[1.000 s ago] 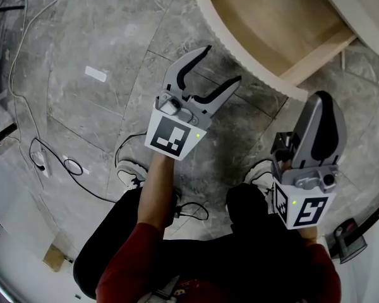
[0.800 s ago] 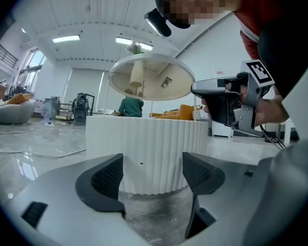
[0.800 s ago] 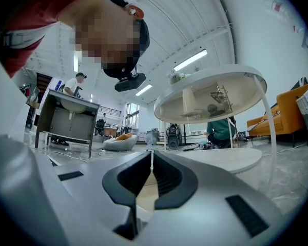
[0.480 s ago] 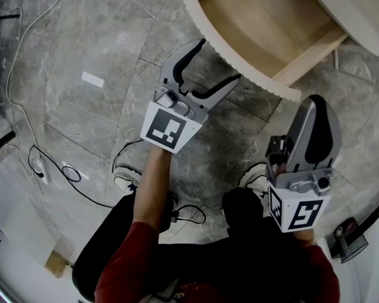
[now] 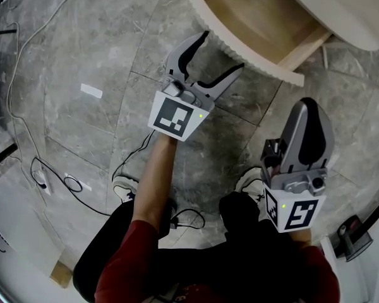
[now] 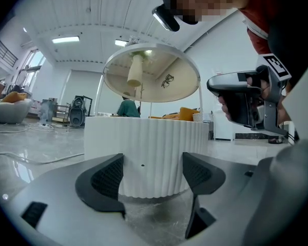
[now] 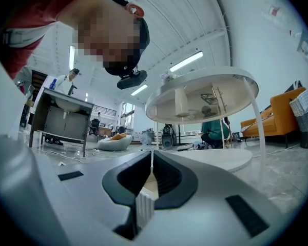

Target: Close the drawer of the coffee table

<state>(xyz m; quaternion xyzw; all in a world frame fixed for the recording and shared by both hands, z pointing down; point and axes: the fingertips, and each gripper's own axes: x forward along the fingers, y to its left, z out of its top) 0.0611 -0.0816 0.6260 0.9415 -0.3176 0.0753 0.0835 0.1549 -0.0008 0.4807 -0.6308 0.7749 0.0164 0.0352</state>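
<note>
Left gripper (image 5: 223,52): jaws spread wide, having just been opening; nothing between the pads, pointing at the ribbed front and near it, not touching.
Right gripper (image 5: 309,109): jaws pressed together, empty, held off the front's right end.
Drawer (image 5: 252,17): pulled out from under the coffee table (image 5: 341,11); pale wood floor bare, curved white ribbed front (image 5: 265,67) facing the person.
Floor (image 5: 82,43): grey marbled tiles carrying table and drawer.
Cables (image 5: 25,106): loose, well apart from the drawer front.
Person: red sleeve (image 5: 129,257), dark trousers.
</note>
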